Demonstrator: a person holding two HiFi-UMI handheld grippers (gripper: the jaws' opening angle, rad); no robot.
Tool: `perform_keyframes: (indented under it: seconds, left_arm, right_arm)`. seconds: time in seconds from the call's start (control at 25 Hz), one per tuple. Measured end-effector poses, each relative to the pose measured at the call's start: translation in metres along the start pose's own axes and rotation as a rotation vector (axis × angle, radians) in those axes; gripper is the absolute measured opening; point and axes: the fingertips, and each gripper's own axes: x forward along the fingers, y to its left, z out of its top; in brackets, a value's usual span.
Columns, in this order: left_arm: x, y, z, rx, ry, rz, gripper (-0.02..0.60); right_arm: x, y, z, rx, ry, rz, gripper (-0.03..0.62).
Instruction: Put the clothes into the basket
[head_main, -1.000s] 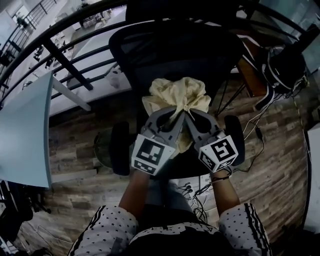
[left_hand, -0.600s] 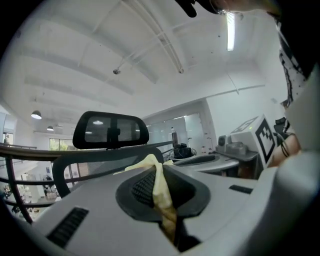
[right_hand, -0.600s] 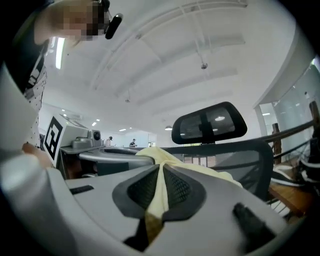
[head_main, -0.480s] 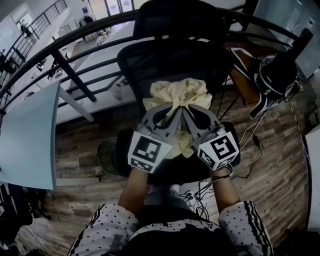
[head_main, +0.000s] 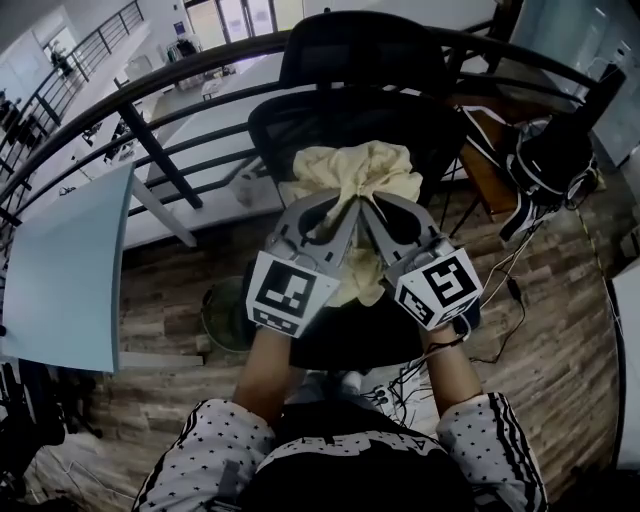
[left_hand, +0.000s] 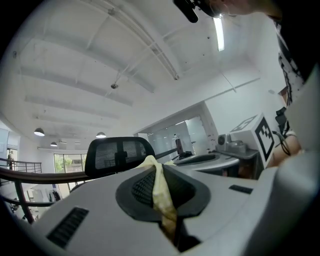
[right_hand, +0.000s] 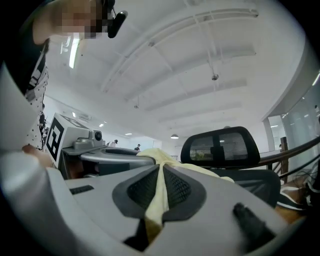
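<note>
Over the black office chair (head_main: 330, 120), both tools are clamped tight on the same pale yellow cloth (head_main: 350, 170). The left gripper (head_main: 343, 208) pinches it from 7 o'clock and the right gripper (head_main: 370, 208) from 5. A greenish round thing (head_main: 222, 318) on the floor at 8 o'clock might be the basket, but it's hard to tell.

The garment (head_main: 350, 172) is soft matt cloth, the chair back (head_main: 325, 115) black mesh, the floor (head_main: 560, 345) grainy wood.

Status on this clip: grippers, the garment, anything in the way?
Left gripper shut on yellow cloth. Right gripper shut on same cloth. Cloth bunched, held up over black office chair. Nothing blocking seen.
</note>
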Motion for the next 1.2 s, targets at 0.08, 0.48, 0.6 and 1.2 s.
perform_keyframes:
  seconds: [0.08,0.48,0.6,1.2]
  left_arm:
    - [-0.003,0.003,0.008,0.008,-0.006,0.008,0.032]
    - [-0.02,0.007,0.037,0.04,-0.034,0.056,0.032]
    - [-0.025,0.007,0.04,0.046,-0.033,0.065,0.032]
    - [-0.061,-0.001,0.045,0.025,-0.037,0.107,0.032]
  right_arm:
    - [0.001,0.002,0.009,-0.005,-0.009,0.008,0.037]
    - [0.001,0.016,0.039,-0.008,-0.061,0.055,0.037]
    - [0.001,0.02,0.043,0.018,-0.074,0.065,0.037]
    - [-0.008,0.056,0.051,0.061,-0.09,0.149,0.037]
